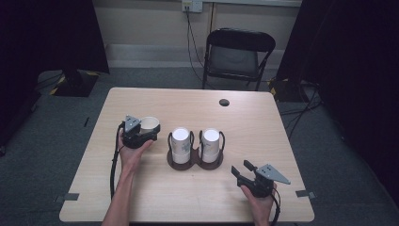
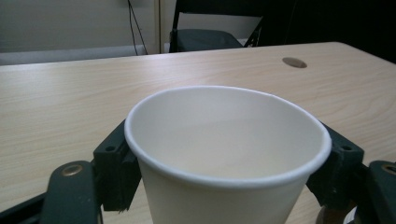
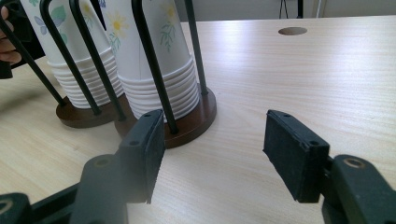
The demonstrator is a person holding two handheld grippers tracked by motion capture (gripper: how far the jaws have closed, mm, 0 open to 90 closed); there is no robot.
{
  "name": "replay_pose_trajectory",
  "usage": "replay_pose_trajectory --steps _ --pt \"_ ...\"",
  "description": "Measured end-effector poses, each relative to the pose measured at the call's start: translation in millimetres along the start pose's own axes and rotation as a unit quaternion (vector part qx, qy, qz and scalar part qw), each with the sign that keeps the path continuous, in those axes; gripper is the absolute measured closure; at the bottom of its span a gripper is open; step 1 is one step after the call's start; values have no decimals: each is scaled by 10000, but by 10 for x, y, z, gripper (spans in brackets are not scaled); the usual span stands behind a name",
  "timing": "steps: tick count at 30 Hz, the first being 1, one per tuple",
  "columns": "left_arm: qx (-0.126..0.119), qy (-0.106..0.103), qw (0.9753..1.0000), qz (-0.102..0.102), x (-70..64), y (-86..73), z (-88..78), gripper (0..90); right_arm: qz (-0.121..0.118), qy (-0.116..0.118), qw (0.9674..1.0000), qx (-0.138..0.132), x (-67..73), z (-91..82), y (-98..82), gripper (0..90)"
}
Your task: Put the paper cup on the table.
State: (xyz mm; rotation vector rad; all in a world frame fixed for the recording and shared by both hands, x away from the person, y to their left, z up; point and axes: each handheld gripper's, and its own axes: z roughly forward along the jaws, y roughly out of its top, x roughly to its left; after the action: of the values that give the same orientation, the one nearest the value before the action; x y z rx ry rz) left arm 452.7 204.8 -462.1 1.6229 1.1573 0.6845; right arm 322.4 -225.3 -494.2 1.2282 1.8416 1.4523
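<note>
1 loose white paper cup (image 2: 224, 154), upright, sits left of the dark wooden 2-post cup holder (image 1: 195, 162), w/ the left gripper (image 1: 146, 134) jaws either side; grip can't be told. 2 flower-print cup stacks (image 3: 154, 60). Right gripper (image 3: 215, 154) released, empty. No readable writing.

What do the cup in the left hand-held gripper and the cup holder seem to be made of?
Cup: likely paper, matte white, with a rolled rim and thin wall. Cup holder: apparently a dark brown wooden base, faintly glossy, with thin black rods, probably metal wire.
</note>
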Motion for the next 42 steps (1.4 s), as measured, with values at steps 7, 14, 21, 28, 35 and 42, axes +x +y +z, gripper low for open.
replay_pose_trajectory --steps 7,14,21,28,35,42 --pt "130 4 9999 -61 47 -59 57 236 11 7 10000 -10 -5 -3 -2 383" --pt "194 20 9998 -54 54 -114 77 234 3 23 10000 -10 -3 -3 -1 384" --pt "294 31 9996 -48 58 -162 104 227 12 30 10000 -28 -7 -6 -3 386" --pt "366 40 9993 -69 56 -223 95 224 22 26 10000 -40 -5 -9 -4 387" --pt "418 43 9991 -60 64 -241 113 212 28 31 10000 -42 -9 -11 -4 388" --pt "670 38 9977 -56 72 -276 127 158 36 32 10000 -52 -10 -12 -5 388"
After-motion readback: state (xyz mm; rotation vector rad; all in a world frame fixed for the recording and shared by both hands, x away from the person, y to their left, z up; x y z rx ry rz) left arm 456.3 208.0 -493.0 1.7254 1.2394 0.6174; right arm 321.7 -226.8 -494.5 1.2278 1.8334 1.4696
